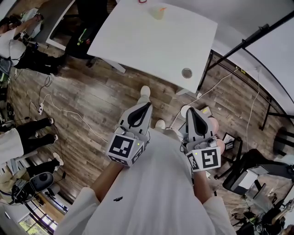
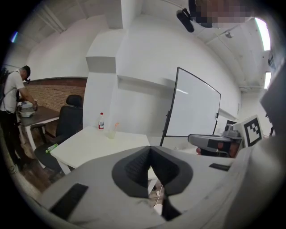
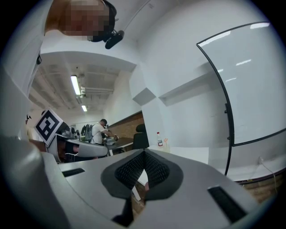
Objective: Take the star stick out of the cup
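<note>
Cup (image 1: 158,12) far ahead of left gripper (image 1: 145,105): tiny, stick (image 1: 162,8) shape unreadable. Bottle (image 1: 143,1) beyond it cut off by head view's top edge.

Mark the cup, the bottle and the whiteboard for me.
cup (image 2: 111,133): left gripper view, middle of its clear wall.
bottle (image 2: 101,121): left gripper view, middle of its body.
whiteboard (image 2: 194,109): left gripper view, centre of the white panel.

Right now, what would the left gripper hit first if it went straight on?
Probably the white table, near its front edge; the left gripper has only open air before it. Depth unclear.
</note>
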Demonstrator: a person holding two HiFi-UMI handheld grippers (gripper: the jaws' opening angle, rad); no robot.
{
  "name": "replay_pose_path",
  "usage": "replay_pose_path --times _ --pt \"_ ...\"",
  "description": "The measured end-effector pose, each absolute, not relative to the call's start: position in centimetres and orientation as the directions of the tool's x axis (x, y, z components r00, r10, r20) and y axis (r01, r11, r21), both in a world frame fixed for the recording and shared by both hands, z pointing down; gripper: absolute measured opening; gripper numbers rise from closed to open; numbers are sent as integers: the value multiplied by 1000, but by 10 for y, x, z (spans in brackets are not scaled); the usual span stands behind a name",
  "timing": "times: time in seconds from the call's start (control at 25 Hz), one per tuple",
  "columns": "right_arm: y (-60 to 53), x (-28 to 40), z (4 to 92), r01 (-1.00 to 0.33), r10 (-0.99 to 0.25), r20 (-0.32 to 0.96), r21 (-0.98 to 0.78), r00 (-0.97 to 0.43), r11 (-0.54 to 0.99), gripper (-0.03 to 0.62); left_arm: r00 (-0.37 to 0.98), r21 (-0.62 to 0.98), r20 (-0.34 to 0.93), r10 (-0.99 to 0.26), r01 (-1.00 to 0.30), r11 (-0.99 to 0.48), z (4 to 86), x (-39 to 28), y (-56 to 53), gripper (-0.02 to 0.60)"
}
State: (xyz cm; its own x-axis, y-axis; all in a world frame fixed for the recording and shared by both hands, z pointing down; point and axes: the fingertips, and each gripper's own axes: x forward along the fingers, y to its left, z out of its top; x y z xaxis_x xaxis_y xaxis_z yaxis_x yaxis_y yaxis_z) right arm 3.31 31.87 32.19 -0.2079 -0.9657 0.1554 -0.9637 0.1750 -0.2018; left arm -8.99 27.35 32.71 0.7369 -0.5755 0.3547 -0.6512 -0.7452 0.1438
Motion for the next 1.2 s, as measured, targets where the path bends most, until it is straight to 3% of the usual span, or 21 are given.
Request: replay_pose_path --times 1.08,1.2 --pt "60 40 291 -985 -983 180 -174 -19 -13 3 844 188 316 -433 -504 -843 308 -76 3 14" --pt "35 34 288 -995 -980 197 -89 25 -44 3 867 199 307 -393 -462 -864 310 -79 -23 14"
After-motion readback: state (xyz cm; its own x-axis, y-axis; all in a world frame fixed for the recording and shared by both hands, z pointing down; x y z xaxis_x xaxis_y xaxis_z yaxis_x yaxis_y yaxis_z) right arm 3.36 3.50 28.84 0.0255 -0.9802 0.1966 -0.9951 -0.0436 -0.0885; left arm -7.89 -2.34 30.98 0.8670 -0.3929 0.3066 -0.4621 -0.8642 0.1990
